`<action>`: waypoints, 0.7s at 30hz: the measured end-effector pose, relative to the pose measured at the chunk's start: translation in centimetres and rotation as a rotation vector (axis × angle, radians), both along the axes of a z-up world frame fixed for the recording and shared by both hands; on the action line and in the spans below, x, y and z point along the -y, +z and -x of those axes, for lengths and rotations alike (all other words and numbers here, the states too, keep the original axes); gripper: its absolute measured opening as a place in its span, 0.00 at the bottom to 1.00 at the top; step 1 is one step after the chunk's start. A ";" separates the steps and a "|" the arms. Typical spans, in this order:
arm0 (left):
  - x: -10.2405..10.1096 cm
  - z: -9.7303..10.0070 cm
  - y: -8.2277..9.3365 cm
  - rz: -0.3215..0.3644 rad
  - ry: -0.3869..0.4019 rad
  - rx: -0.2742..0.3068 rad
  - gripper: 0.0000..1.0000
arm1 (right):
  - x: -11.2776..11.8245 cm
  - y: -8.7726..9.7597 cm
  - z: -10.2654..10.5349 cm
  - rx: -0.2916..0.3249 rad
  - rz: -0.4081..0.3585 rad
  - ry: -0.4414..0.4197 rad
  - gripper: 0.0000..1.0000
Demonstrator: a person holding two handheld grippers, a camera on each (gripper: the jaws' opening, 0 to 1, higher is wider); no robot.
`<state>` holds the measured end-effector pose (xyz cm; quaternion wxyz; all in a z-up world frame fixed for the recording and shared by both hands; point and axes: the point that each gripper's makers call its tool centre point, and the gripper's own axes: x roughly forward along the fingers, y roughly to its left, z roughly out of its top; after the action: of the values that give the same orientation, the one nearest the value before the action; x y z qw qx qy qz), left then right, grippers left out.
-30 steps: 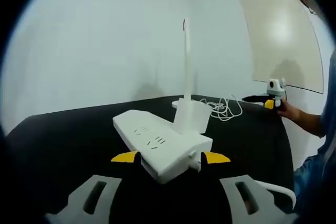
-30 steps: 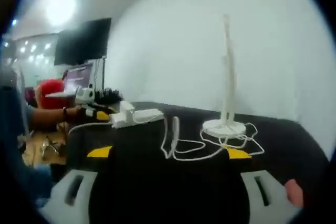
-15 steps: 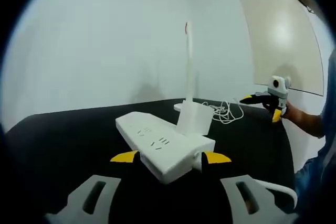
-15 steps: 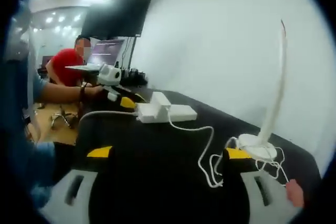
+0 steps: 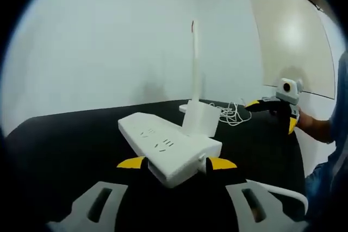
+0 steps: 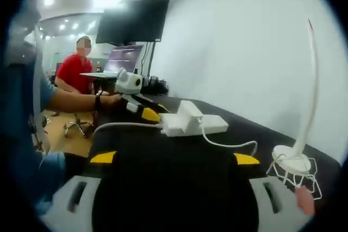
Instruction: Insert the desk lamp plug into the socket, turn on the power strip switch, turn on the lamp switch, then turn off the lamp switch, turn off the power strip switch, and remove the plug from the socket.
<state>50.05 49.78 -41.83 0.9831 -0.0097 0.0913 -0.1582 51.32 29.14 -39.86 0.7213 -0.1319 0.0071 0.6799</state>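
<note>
A white power strip [image 5: 168, 148] lies on the black table [image 5: 65, 145], its near end between the yellow tips of my left gripper [image 5: 176, 163], which stands open. A white plug block [image 5: 201, 120] sits upright on the strip. Behind it rises the thin white lamp stem [image 5: 194, 63], with coiled cord [image 5: 234, 112] by its base. My right gripper [image 5: 274, 106] hovers at the right above the table. In the right gripper view my right gripper [image 6: 174, 158] is open and holds nothing; beyond it are the strip [image 6: 193, 125], the left gripper [image 6: 136, 104] and the lamp [image 6: 312, 80].
The strip's thick white cable [image 6: 125, 126] runs off the table's left side. A pale panel [image 5: 293, 42] leans on the wall. Past the table sits a person in a red shirt [image 6: 73, 71] at a laptop, under a dark monitor [image 6: 133, 21].
The right gripper view has swung left, bringing the strip toward its centre and the lamp to the right edge. In the left gripper view the right gripper has lifted and come a little closer.
</note>
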 end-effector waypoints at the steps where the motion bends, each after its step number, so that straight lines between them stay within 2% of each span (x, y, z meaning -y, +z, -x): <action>1: 0.0 0.0 0.0 -0.005 0.001 0.000 0.41 | -0.1 -0.2 0.0 -0.005 0.002 0.003 0.83; 9: 0.0 -0.1 -0.4 -0.026 0.005 -0.013 0.41 | -0.2 -1.0 0.0 -0.042 0.004 0.011 0.83; 16: 0.1 0.0 -0.2 0.021 0.005 -0.022 0.41 | -0.2 -1.2 0.1 -0.054 0.005 0.017 0.83; 21: -0.1 0.1 -0.3 0.046 0.014 -0.034 0.37 | -0.3 -1.4 0.3 -0.057 0.013 0.022 0.83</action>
<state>49.94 49.92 -42.09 0.9820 -0.0356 0.1045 -0.1534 51.05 29.45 -41.25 0.7125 -0.1171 0.0305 0.6911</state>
